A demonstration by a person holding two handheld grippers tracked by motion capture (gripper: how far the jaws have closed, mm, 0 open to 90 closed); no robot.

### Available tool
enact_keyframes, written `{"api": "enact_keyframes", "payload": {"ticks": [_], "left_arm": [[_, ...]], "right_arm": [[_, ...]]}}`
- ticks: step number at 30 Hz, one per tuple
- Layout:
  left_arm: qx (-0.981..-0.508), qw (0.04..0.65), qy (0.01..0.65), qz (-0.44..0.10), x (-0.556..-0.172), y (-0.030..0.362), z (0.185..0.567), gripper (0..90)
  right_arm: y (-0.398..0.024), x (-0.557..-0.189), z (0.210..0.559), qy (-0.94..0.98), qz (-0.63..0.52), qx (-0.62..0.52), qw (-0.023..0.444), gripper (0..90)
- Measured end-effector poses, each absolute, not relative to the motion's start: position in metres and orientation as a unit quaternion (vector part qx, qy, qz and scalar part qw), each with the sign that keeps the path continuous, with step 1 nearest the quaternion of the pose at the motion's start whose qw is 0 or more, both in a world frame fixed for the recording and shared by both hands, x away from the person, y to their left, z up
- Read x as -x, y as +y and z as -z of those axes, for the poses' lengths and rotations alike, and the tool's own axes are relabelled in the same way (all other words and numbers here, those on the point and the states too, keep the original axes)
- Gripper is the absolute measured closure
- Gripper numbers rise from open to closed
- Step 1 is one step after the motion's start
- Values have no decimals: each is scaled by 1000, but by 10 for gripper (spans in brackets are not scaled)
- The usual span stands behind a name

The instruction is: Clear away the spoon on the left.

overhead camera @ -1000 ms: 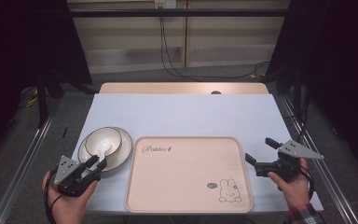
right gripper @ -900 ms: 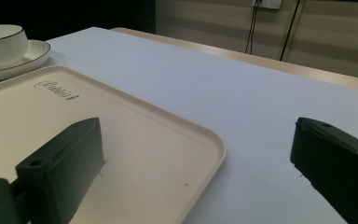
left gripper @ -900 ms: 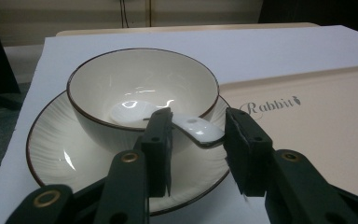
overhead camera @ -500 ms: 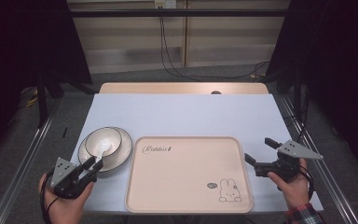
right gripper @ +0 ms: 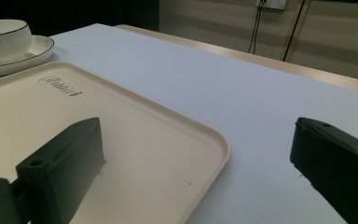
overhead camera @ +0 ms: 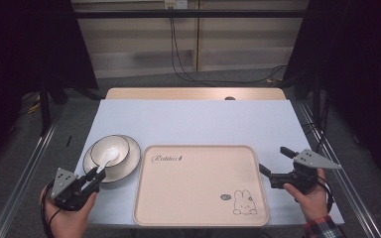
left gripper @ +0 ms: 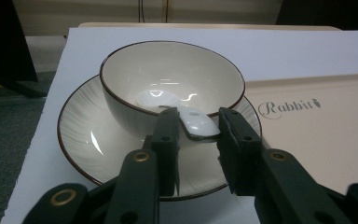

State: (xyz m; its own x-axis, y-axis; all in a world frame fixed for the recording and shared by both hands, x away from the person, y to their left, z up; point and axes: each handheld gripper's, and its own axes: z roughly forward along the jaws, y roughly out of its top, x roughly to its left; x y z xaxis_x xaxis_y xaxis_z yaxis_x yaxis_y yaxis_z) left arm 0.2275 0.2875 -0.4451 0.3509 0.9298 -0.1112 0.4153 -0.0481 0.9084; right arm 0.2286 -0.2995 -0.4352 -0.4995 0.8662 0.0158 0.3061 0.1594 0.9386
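Pale blue-white covers the table (overhead camera: 193, 119), with a wooden strip along its far edge. The room behind is dark, with wall panels and black cables hanging down.

A second ago the left gripper (overhead camera: 93, 177) was at the plate's near edge. It has since slid a little toward the person, and the white spoon (overhead camera: 106, 159) now shows better in the bowl (overhead camera: 110, 149).

The spoon's long side runs from the bowl down toward the left gripper. Its scoop lies in the bowl and its handle (left gripper: 196, 125) points at the gripper. The left jaws are close on each side of the handle end, but I cannot tell if they pinch it. The bowl sits on a plate (overhead camera: 129, 163).

The right gripper (overhead camera: 277, 161) is spread wide, just beside the right edge of the cream tray (overhead camera: 198, 208).
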Motion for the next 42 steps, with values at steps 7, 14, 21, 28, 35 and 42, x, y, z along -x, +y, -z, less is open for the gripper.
{"api": "enact_keyframes", "payload": {"ticks": [7,14,21,28,35,42], "left_arm": [[-662,482,506,-271,-229,286,447,691],[-655,485,514,-267,-230,290,447,746],[-655,492,510,-262,-230,285,443,798],[-658,497,504,-254,-231,279,443,856],[-658,499,506,-250,-232,281,440,859],[-656,500,507,-250,-230,284,432,860]], "right_arm": [[-300,-227,435,707,-500,-414,282,23],[-299,-228,435,709,-499,-412,281,23],[-301,-227,435,706,-499,-415,285,24],[-299,-229,436,711,-495,-410,283,25],[-299,-230,436,713,-492,-411,284,25],[-298,-229,436,711,-497,-410,282,25]]}}
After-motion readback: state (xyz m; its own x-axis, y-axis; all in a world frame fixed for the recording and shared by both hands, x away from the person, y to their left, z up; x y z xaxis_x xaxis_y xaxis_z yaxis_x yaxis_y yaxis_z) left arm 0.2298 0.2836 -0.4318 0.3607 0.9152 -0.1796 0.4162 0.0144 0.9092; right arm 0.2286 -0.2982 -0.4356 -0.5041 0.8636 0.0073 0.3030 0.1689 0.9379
